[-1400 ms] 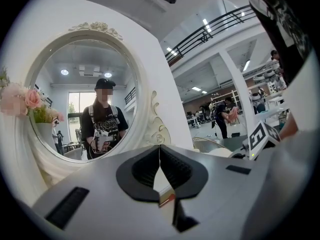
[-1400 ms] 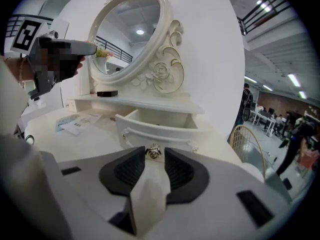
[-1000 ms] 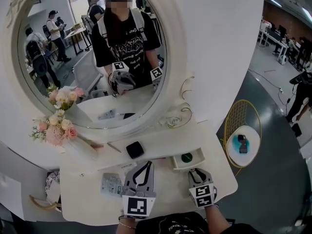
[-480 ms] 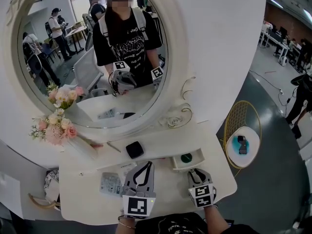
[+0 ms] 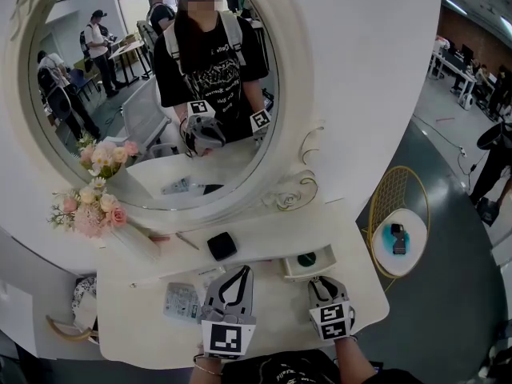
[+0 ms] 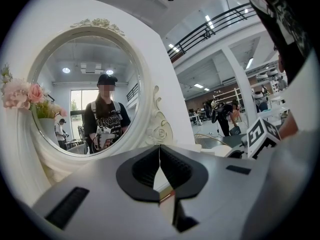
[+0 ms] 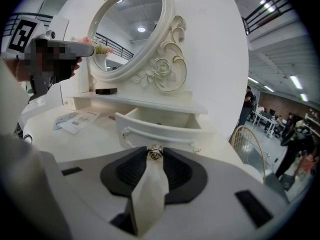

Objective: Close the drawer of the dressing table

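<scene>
Dressing table [image 5: 352, 118], drawer [image 7: 160, 130] pulled out from under the shelf at the right side, open. Right gripper [image 7: 155, 155] sits at the drawer front, jaws pinching the small metal knob [image 7: 155, 152] at its centre, pads pressed on both sides of it. In the head view the right gripper [image 5: 318, 281] points at the drawer [image 5: 327, 254] from the near edge of the counter [image 5: 280, 314]. A green round item [image 5: 306, 258] lies inside the drawer.

Left gripper [image 5: 241, 271] hovers over the counter just left of the drawer, jaws pressed together at the tips, nothing between them; its own view shows the tips of the left gripper [image 6: 159, 147] meeting.

Around: leaflet [image 5: 183, 301] flat on the counter, left of the left gripper, apart from the drawer. Black box [image 5: 222, 246] on the shelf, left of the drawer. Pink and cream flowers [image 5: 92, 206] at the left of the oval mirror [image 5: 282, 94]. Gold wire side table [image 5: 384, 190] stands on the floor to the right, apart from the counter. People in the hall behind.
</scene>
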Demonstrator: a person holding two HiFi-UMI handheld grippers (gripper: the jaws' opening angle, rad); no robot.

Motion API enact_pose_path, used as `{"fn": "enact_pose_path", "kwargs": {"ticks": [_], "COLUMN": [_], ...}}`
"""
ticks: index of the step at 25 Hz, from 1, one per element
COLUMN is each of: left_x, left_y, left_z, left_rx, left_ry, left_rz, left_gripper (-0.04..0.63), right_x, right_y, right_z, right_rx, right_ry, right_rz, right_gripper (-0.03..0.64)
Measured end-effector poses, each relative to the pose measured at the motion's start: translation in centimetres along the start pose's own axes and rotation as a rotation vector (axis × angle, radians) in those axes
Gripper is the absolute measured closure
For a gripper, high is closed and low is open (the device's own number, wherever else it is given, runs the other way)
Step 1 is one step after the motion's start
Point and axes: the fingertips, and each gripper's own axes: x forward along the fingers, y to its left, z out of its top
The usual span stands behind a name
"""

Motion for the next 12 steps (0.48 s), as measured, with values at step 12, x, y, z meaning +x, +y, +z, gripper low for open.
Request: {"fn": "enact_pose_path", "kwargs": {"ticks": [12], "left_x": [0.24], "left_y": [-0.02], "left_z": [0.15], "left_rx": [0.017], "left_ry": [0.004], "left_rz": [-0.002], "left_gripper": [0.578], "right_x": [0.07], "right_y": [-0.13], "right_z": [-0.01], "right_rx": [-0.006], "right_ry": [0.002], "right_rz": [0.007], "right_gripper": [0.506]}}
